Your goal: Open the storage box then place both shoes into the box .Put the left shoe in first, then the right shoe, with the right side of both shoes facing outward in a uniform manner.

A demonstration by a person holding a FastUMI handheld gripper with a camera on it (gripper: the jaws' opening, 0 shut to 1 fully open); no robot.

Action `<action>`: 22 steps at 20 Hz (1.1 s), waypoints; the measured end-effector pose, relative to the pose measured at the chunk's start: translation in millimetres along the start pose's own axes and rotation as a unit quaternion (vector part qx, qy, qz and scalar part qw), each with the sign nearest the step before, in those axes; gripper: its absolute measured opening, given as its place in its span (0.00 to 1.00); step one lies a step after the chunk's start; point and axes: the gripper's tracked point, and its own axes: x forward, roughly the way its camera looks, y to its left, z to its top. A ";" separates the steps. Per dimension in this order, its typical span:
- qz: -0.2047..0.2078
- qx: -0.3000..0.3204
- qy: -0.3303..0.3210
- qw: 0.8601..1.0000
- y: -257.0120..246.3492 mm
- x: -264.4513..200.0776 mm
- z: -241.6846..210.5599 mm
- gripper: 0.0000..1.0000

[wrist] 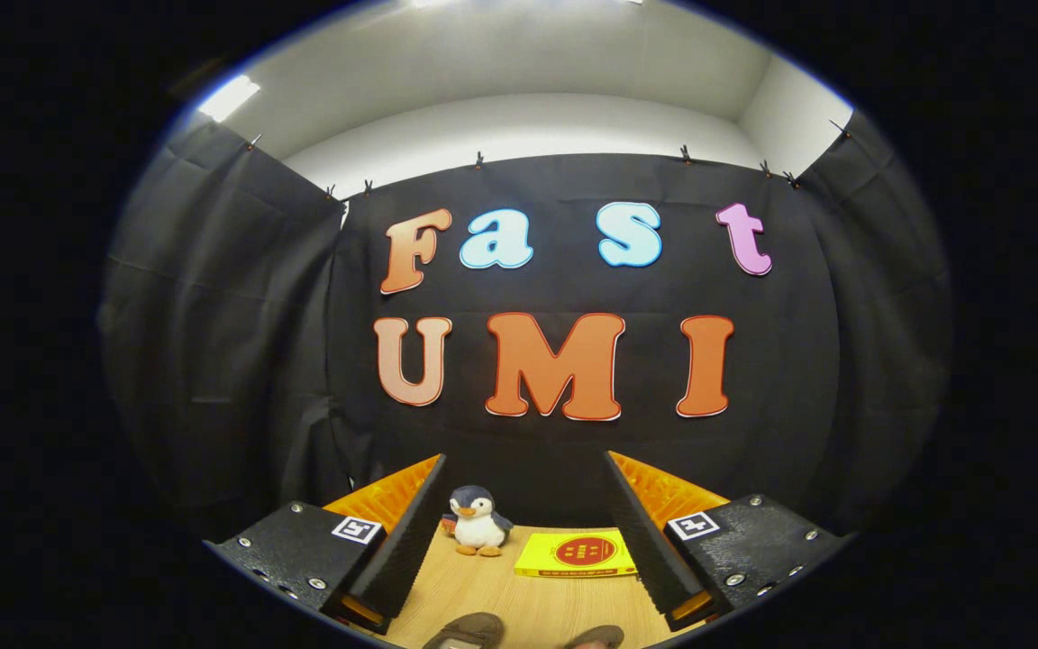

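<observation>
The gripper (528,532) sits low in the middle of the frame with its two fingers spread wide and nothing between them but open air above the table (519,604). Each finger mount carries a small square black-and-white marker, one (357,529) at lower left and one (694,525) at lower right.

Between the fingers, a little way ahead of them, a small plush penguin (478,521) stands upright on the wooden table, close to the inner side of the left finger. Just right of the penguin lies a flat yellow booklet (576,553) with a red round emblem on its cover; the writing on it is too small to read. The booklet's right end runs up to the inner edge of the right finger. Something small and reddish (449,523) peeks out behind the penguin's left side, too hidden to name.

At the very bottom of the frame, nearer the camera than the fingertips and in the gap between the fingers, two brown rounded shapes show: the shoes. One shoe (467,630) is at lower centre-left and shows a grey inner part; the other shoe (596,638) is at lower centre-right, only its top edge visible. Both are cut off, so which is left or right cannot be told.

Beyond the table a black cloth wall (231,361) fills the middle of the frame, clipped along its top edge, with a pale wall and ceiling (519,72) in the upper part and a bright light (229,96) at upper left.
</observation>
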 end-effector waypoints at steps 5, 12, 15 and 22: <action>0.013 0.014 0.038 0.999 9.6 1.3 -25.7 0.99; 0.035 0.059 0.108 0.992 34.8 7.0 -79.8 1.00; 0.068 0.098 0.169 0.978 61.3 8.3 -116.8 0.99; 0.160 0.185 0.335 0.910 130.2 -13.2 -205.4 0.98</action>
